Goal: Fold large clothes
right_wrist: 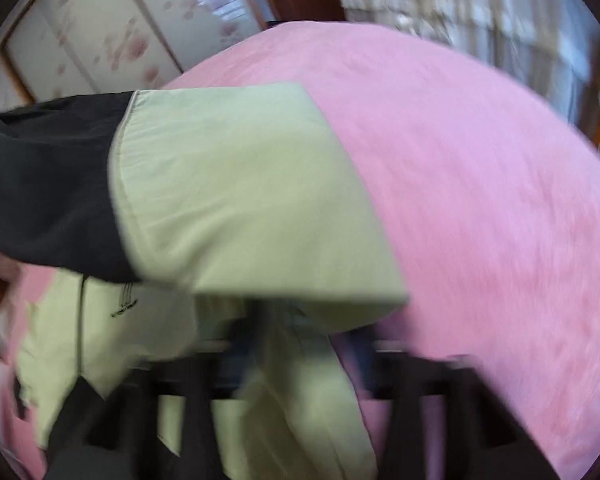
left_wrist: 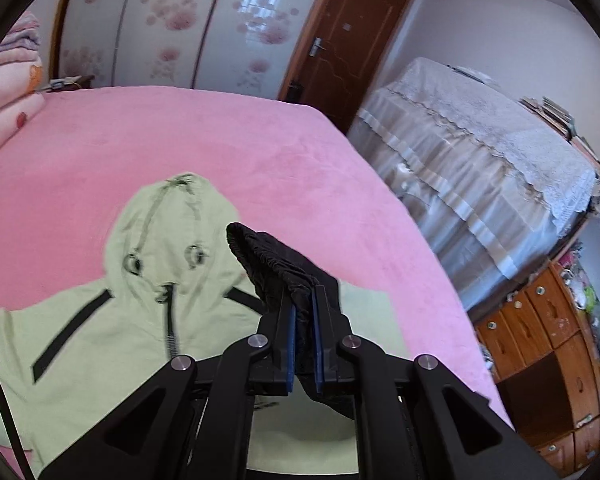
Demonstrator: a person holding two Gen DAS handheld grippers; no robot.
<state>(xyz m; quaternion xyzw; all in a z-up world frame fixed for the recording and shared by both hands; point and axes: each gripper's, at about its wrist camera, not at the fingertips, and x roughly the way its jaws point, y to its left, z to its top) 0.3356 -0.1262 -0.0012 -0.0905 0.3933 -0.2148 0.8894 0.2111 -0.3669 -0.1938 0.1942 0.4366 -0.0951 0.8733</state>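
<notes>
1. The garment is a pale green hooded jacket (left_wrist: 112,332) lying front-up on a bed covered by a pink blanket (left_wrist: 220,140). Its hood points toward the far side of the bed, and its front zip runs down the middle.
2. The left gripper (left_wrist: 304,304) has its blue-padded jaws drawn narrow and pinched on the black elastic cuff (left_wrist: 268,256) of one sleeve. The cuff stands lifted clear of the jacket body, beside the hood.
3. In the right wrist view, a green sleeve (right_wrist: 240,192) with a black end section (right_wrist: 48,184) hangs across the frame above the jacket.
4. The right gripper (right_wrist: 300,344) is badly blurred, with green cloth draped over it. Its jaws are judged narrow; whether cloth is pinched between them cannot be told.
5. The step in hand is judged to be folding a sleeve across the chest.
6. To do this well, the cuff should be carried across the zip line with the sleeve kept flat and untwisted. The fold should fall along the shoulder seam, and the cuff should be released only once the fabric lies smooth.
7. A small dark mark (right_wrist: 125,309) appears on the jacket front in the right wrist view, too blurred to read. No other writing or brand is legible.
</notes>
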